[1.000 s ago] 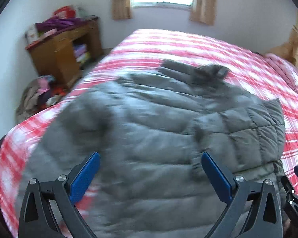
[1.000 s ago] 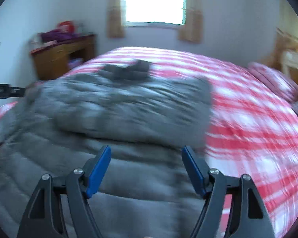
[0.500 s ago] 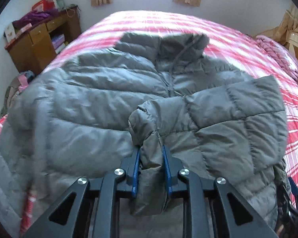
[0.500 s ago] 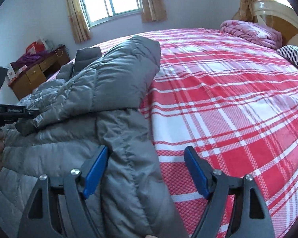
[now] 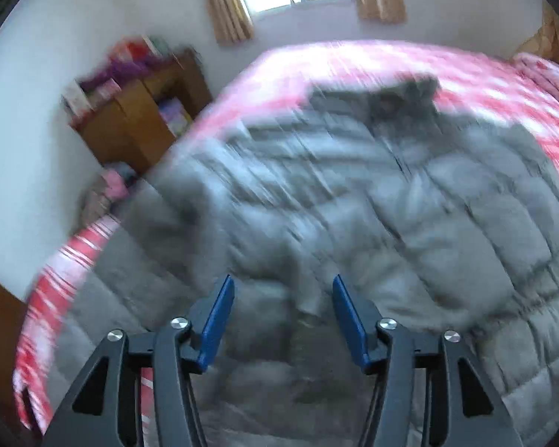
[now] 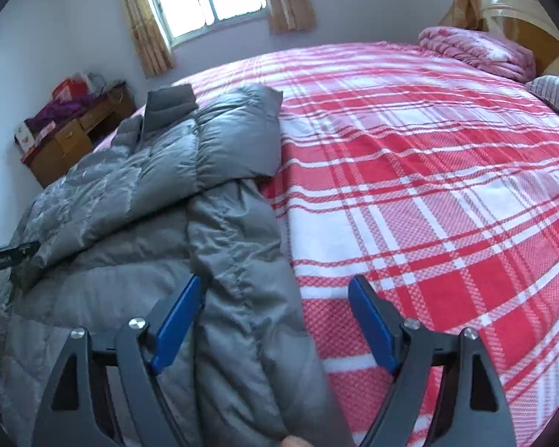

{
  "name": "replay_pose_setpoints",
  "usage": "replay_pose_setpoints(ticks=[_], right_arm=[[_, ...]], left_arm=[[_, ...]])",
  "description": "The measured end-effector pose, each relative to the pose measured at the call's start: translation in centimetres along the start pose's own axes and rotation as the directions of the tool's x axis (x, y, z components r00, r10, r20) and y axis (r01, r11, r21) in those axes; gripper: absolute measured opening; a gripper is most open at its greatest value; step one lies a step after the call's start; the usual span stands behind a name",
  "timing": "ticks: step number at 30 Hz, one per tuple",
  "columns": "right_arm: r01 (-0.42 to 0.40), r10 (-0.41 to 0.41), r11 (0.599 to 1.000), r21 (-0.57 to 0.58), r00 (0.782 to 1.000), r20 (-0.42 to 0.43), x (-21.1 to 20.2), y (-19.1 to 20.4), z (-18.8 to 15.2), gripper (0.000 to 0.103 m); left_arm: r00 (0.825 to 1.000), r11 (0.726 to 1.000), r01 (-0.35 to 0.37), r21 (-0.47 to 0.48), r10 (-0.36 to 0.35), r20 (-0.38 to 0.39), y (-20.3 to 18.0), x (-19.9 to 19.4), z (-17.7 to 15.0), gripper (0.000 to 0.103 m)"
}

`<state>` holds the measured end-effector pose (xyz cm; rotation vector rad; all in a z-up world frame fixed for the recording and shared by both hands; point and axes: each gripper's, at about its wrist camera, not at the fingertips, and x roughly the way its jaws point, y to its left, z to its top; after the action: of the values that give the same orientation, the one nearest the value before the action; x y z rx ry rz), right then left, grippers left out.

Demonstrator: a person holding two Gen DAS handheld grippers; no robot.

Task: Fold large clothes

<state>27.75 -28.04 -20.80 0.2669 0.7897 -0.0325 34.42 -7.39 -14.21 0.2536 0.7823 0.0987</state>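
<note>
A grey puffer jacket [image 5: 354,205] lies front up on the red and white checked bed [image 5: 372,63], collar toward the window. My left gripper [image 5: 281,283] hovers over its lower middle; the picture is blurred. Its jaws are opening, and a raised fold of jacket stands between the blue pads without being pressed. In the right wrist view the jacket [image 6: 149,205] has its sleeve folded across the chest. My right gripper [image 6: 275,283] is open above the jacket's right edge, which runs between its fingers. The left gripper [image 6: 7,257] shows at the left edge of that view.
A wooden desk [image 5: 130,126] with clutter stands by the wall left of the bed, with a heap of clothes [image 5: 108,190] on the floor below it. A folded pink blanket [image 6: 477,52] and a striped pillow [image 6: 555,93] lie by the headboard. Bare checked bedspread [image 6: 428,186] stretches right of the jacket.
Half a second ago the left gripper was shut on a fold of the jacket; now its jaws stand apart and its view has swung. The right gripper has held still since then.
</note>
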Motion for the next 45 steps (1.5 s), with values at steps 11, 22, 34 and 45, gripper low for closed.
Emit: replay_pose_setpoints(ticks=[11,22,34,45], right_arm=[[0.097,-0.083,0.993,-0.069,0.978,0.189,-1.2,3.6,11.1,0.083],[0.053,-0.053,0.984,-0.172,0.999,0.006,11.6,6.6,10.9,0.083],[0.086,-0.102,0.976,-0.201,0.992,-0.072,13.6,6.9,10.5,0.09],[0.128,-0.148,0.967,-0.222,0.986,-0.072,12.2,7.5,11.3,0.09]], left_arm=[[0.995,0.994,-0.021,-0.104,0.031,0.09,-2.7,2.9,4.9,0.086],[0.997,0.996,-0.034,-0.088,0.027,-0.07,-5.1,11.3,2.6,0.09],[0.996,0.993,-0.031,-0.114,0.021,-0.082,-4.7,12.0,2.5,0.096],[0.996,0.99,-0.012,-0.14,0.0,-0.086,-4.1,12.3,2.3,0.099]])
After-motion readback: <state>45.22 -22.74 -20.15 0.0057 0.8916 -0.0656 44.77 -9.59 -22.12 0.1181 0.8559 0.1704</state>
